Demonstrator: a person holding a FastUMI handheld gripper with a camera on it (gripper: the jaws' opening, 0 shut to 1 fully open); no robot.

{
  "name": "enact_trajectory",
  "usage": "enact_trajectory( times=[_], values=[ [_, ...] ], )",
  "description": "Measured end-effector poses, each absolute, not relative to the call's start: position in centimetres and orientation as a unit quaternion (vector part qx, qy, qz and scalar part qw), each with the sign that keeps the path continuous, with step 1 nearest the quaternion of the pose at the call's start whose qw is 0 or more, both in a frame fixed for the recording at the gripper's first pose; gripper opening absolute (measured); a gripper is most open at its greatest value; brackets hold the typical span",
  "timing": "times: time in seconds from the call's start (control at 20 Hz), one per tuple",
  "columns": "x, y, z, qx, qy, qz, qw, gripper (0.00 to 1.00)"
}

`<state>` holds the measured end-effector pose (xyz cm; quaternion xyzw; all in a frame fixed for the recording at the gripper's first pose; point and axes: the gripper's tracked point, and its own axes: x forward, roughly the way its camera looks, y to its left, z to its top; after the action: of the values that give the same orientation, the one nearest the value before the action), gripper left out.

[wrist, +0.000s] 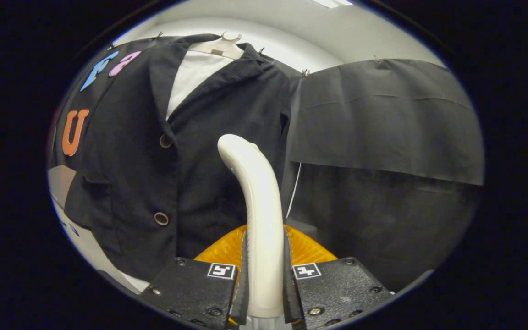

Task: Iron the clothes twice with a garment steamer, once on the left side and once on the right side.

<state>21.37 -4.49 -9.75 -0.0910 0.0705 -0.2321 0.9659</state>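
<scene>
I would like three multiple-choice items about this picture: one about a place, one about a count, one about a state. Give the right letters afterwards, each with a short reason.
1. Where is the steamer's head?
A. In front of the jacket's panel on the far side of the buttons from the chest pocket
B. Against the collar
C. Over the chest pocket

2. How many jacket buttons can be seen?
A. One
B. Two
C. Four

3. What is the tool doing?
A. Open, holding nothing
B. Shut on the hanger
C. Shut on the steamer's handle

Answers:
1. A: the white steamer rises before the black jacket beside the buttons, away from the pocket.
2. B: two ringed buttons show on the jacket front.
3. C: the tool has both fingers pressing the handle.
</scene>
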Motion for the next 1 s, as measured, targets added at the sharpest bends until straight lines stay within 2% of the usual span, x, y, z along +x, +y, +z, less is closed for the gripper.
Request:
enact_trajectory(
  times=[0.5,1.0],
  values=[
    [17.8,-1.6,-17.7,-0.129,0.092,-0.219,0.963,0.32],
    [13.2,-1.3,-29.9,-0.133,0.22,-0.214,0.942,0.33]
  ],
)
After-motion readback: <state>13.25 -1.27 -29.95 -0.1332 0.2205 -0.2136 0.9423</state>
